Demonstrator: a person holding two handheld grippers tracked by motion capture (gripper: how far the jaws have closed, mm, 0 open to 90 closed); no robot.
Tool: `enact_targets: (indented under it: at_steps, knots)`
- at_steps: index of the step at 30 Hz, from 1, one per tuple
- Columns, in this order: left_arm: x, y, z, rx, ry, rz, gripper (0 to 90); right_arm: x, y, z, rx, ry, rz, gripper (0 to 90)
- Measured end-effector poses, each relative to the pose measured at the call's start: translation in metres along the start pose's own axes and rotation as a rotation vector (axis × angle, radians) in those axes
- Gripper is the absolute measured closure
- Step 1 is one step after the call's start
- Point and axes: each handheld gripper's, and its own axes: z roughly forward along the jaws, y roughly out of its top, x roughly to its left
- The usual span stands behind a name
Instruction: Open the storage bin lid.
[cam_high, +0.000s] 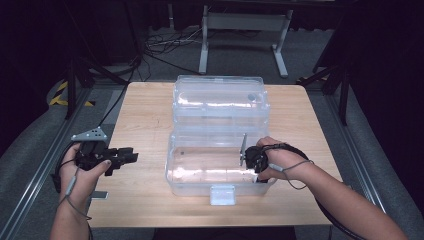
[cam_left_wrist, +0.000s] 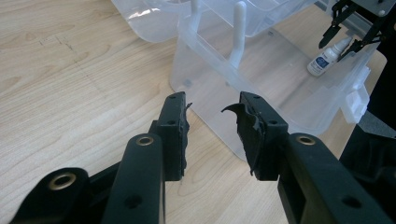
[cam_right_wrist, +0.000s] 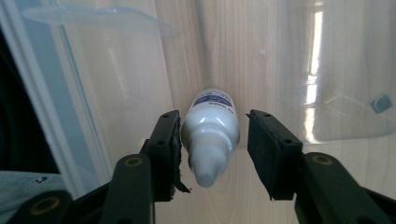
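Inside the clear box (cam_high: 200, 165) on the table (cam_high: 145, 115), the small white bottle (cam_right_wrist: 211, 133) stood between the right gripper (cam_right_wrist: 214, 154)'s parted jaws — apparently let go there for storing — while the left gripper (cam_left_wrist: 211, 135) waited half-open and empty beside the box.

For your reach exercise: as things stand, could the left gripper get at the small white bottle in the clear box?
Probably yes. The left gripper is open and empty left of the clear box, whose lid is swung back. But the right gripper straddles the bottle, crowding it.
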Motion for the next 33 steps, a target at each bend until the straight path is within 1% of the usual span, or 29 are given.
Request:
enact_targets:
  at_steps: [5, 7, 8, 9, 11, 12, 13, 14, 15, 16, 19, 21, 22, 23, 27, 28, 32, 33]
  knots:
    - [0.000, 0.002, 0.001, -0.003, -0.002, 0.003, 62.7, 0.003, -0.002, -0.011, -0.021, -0.015, 0.007, 52.2]
    - [0.000, 0.003, 0.002, -0.004, -0.004, 0.007, 62.4, 0.004, -0.004, -0.015, -0.036, -0.023, 0.018, 51.9]
    - [0.000, 0.004, 0.003, -0.004, -0.006, 0.005, 62.4, 0.005, -0.004, -0.018, -0.033, -0.028, 0.017, 51.7]
    - [0.000, 0.005, 0.004, -0.003, -0.008, 0.009, 62.4, 0.005, -0.006, -0.020, -0.047, -0.029, 0.023, 51.5]
    - [0.000, 0.006, 0.005, -0.001, -0.011, 0.012, 62.3, 0.006, -0.008, -0.026, -0.064, -0.037, 0.019, 51.1]
    - [0.000, 0.007, 0.006, 0.001, -0.013, 0.015, 62.3, 0.008, -0.009, -0.028, -0.075, -0.040, 0.033, 50.9]
    - [0.000, 0.008, 0.008, 0.002, -0.016, 0.016, 62.3, 0.009, -0.010, -0.033, -0.083, -0.046, 0.022, 50.5]
    - [0.000, 0.008, 0.008, 0.002, -0.016, 0.016, 62.3, 0.009, -0.010, -0.033, -0.083, -0.046, 0.022, 50.5]
    - [0.000, 0.008, 0.008, 0.003, -0.017, 0.017, 62.3, 0.011, -0.012, -0.037, -0.099, -0.050, 0.035, 50.2]
    - [0.000, 0.009, 0.009, 0.004, -0.018, 0.018, 62.3, 0.012, -0.013, -0.040, -0.121, -0.053, 0.034, 50.1]
    - [-0.001, 0.010, 0.011, 0.006, -0.024, 0.020, 62.4, 0.017, -0.016, -0.050, -0.158, -0.061, 0.032, 50.2]
    - [-0.001, 0.011, 0.013, 0.010, -0.024, 0.023, 62.4, 0.021, -0.017, -0.054, -0.175, -0.052, 0.033, 50.5]
    - [-0.001, 0.012, 0.014, 0.012, -0.027, 0.025, 62.5, 0.022, -0.017, -0.056, -0.183, -0.043, 0.023, 50.7]
    - [-0.002, 0.012, 0.014, 0.012, -0.027, 0.023, 62.5, 0.025, -0.016, -0.057, -0.189, -0.035, 0.030, 50.9]
    - [-0.001, 0.012, 0.016, 0.016, -0.029, 0.025, 62.6, 0.033, -0.013, -0.057, -0.202, -0.023, 0.011, 52.0]
    - [-0.001, 0.013, 0.016, 0.018, -0.032, 0.028, 62.6, 0.034, -0.011, -0.057, -0.199, -0.020, 0.002, 52.1]
    - [-0.002, 0.013, 0.017, 0.019, -0.032, 0.030, 62.7, 0.037, -0.005, -0.046, -0.187, -0.010, -0.020, 53.5]
    - [-0.002, 0.013, 0.017, 0.019, -0.032, 0.029, 62.7, 0.038, -0.003, -0.044, -0.179, -0.001, -0.018, 53.7]
